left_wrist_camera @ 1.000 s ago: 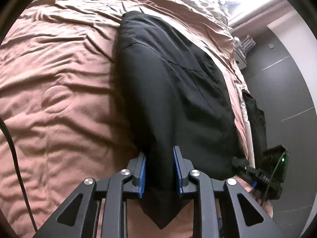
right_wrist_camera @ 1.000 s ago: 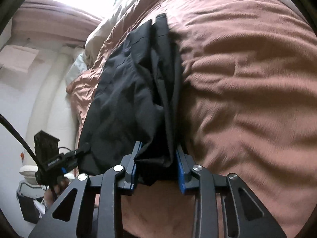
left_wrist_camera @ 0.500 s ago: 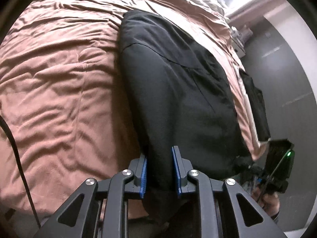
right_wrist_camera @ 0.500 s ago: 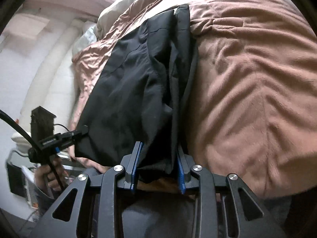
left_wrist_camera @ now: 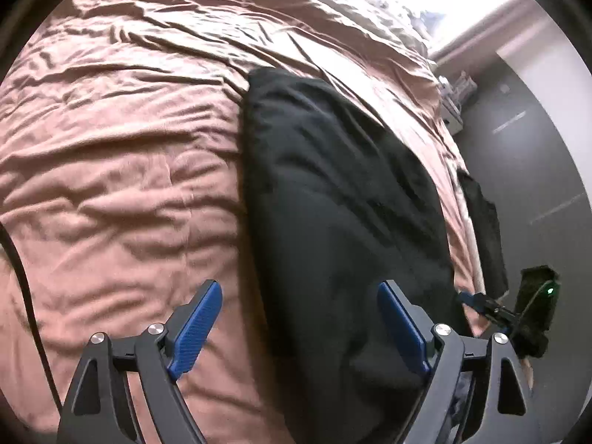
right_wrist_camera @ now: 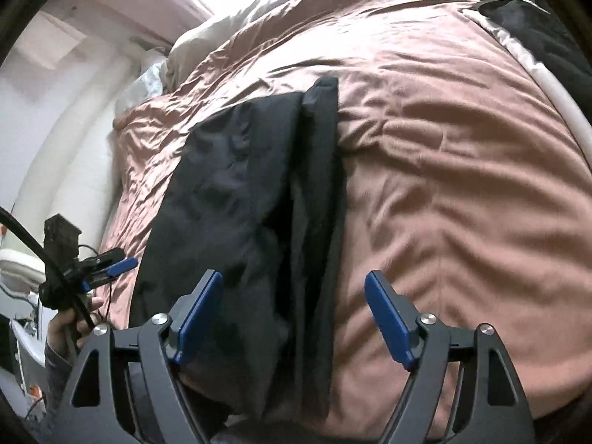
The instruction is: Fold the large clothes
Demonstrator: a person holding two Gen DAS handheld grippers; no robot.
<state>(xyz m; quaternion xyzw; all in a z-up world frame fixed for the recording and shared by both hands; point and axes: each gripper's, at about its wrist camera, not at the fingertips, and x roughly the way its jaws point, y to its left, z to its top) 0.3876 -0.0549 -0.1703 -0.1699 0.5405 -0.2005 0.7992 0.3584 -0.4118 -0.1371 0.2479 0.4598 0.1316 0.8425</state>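
Note:
A large black garment [left_wrist_camera: 333, 203] lies lengthwise on a pink-brown bedspread [left_wrist_camera: 111, 166], its near end hanging over the bed's front edge. In the right wrist view the garment [right_wrist_camera: 251, 203] shows a folded strip along its right side. My left gripper [left_wrist_camera: 299, 318] is open, its blue pads [left_wrist_camera: 196, 322] spread either side of the garment's near end. My right gripper [right_wrist_camera: 294, 314] is open too, above the garment's near right edge, pads [right_wrist_camera: 388, 318] apart. Neither holds cloth. The right gripper also shows in the left wrist view [left_wrist_camera: 481, 301], and the left gripper in the right wrist view [right_wrist_camera: 118, 264].
Another dark garment [left_wrist_camera: 481, 229] hangs off the bed's right side in the left wrist view; it also shows at the far right corner [right_wrist_camera: 536, 29] of the right wrist view. A grey wall [left_wrist_camera: 525, 148] and white headboard [right_wrist_camera: 74, 118] border the bed. Pillows [right_wrist_camera: 177, 59] lie far off.
Both grippers were shut on the garment's near end; now both have opened and let it go. The garment has dropped flat onto the bed.

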